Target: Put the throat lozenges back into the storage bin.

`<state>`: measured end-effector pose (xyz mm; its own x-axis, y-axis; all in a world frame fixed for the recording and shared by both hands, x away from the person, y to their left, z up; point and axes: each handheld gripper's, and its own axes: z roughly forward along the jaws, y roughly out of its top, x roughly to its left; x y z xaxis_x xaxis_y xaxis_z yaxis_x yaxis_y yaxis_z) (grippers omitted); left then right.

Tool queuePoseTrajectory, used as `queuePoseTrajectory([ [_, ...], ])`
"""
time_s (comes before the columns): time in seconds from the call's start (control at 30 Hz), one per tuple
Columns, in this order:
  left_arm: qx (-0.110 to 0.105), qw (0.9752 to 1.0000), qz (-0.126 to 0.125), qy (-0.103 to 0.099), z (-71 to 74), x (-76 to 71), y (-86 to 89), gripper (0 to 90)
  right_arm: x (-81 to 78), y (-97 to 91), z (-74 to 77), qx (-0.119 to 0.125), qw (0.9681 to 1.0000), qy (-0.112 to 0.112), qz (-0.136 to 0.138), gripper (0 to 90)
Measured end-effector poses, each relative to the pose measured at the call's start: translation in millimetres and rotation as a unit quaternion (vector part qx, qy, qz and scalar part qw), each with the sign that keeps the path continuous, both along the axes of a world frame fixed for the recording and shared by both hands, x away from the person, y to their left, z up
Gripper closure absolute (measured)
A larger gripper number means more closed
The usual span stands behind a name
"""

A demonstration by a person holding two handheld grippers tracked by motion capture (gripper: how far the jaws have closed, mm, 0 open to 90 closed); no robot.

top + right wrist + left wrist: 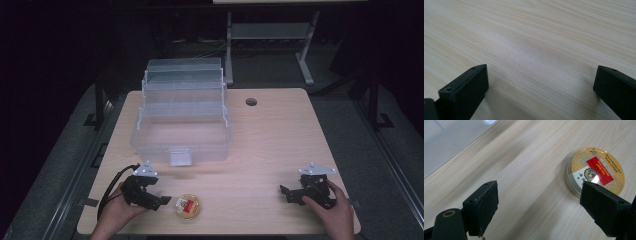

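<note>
A small round tin [188, 207] with a gold lid and a red label lies near the table's front edge. My left gripper [161, 200] is just left of it, open, its jaws pointing toward the tin. In the left gripper view the tin [596, 172] sits on the wood beyond the right jaw, with nothing between the jaws of my left gripper [539, 207]. My right gripper [286, 192] rests at the front right, held by a hand, open. In the right gripper view the jaws of my right gripper [541, 87] stand wide apart over bare wood.
A clear plastic tiered box [181, 115] stands open at the back left of the light wooden table [270, 145], its latch facing me. A round cable hole [251, 102] lies right of it. A white desk frame [270, 35] stands beyond the table.
</note>
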<state>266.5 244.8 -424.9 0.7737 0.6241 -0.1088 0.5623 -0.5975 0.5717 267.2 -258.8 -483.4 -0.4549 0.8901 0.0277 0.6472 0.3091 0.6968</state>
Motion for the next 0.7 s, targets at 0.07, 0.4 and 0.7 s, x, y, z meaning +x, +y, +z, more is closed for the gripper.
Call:
queuePoseTrajectory([
  [0.07, 0.002, 1.0, -0.003, 0.0, 1.0, 0.7, -2.4, 14.4, 0.0, 0.0, 0.0, 0.0, 1.0, 0.0, 0.0, 0.0],
  [0.4, 0.008, 0.9996, -0.027, 0.002, 5.1, 2.3, -17.5, 14.4, 0.0, 0.0, 0.0, 0.0, 1.0, 0.0, 0.0, 0.0],
  [0.7, 0.008, 0.9989, -0.046, 0.004, 7.7, 0.6, -29.6, 14.4, 0.0, 0.0, 0.0, 0.0, 1.0, 0.0, 0.0, 0.0],
])
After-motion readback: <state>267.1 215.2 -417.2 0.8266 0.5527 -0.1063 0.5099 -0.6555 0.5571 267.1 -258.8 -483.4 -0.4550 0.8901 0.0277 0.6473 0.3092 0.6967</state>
